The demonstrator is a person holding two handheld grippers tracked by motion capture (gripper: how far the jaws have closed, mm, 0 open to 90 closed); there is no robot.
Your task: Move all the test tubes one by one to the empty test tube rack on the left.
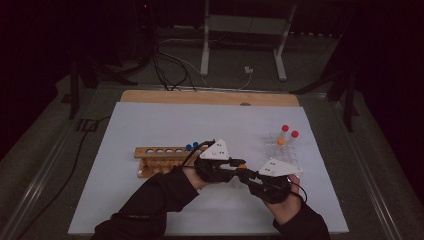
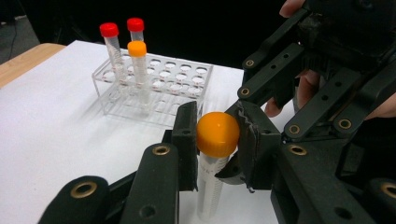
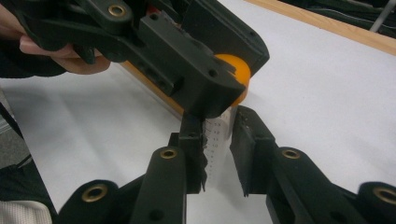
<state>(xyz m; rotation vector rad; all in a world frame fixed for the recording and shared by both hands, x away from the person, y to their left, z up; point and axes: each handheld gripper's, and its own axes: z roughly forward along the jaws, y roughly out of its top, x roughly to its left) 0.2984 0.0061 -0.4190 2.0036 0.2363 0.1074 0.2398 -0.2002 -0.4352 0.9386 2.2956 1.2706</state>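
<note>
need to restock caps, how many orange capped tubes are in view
2. One orange-capped tube is held between both grippers, its cap in the left gripper. The other stands in the clear rack beside two red-capped tubes. Others may be hidden.

two grippers, left and right. two racks: one clear rack and one wooden rack. three tubes stand in the clear rack: two red-capped tubes and one orange-capped tube. a fourth tube, also orange-capped, sits between the grippers. by the wooden rack, what look like two blue caps, though the high view is too dim to be sure.
</note>
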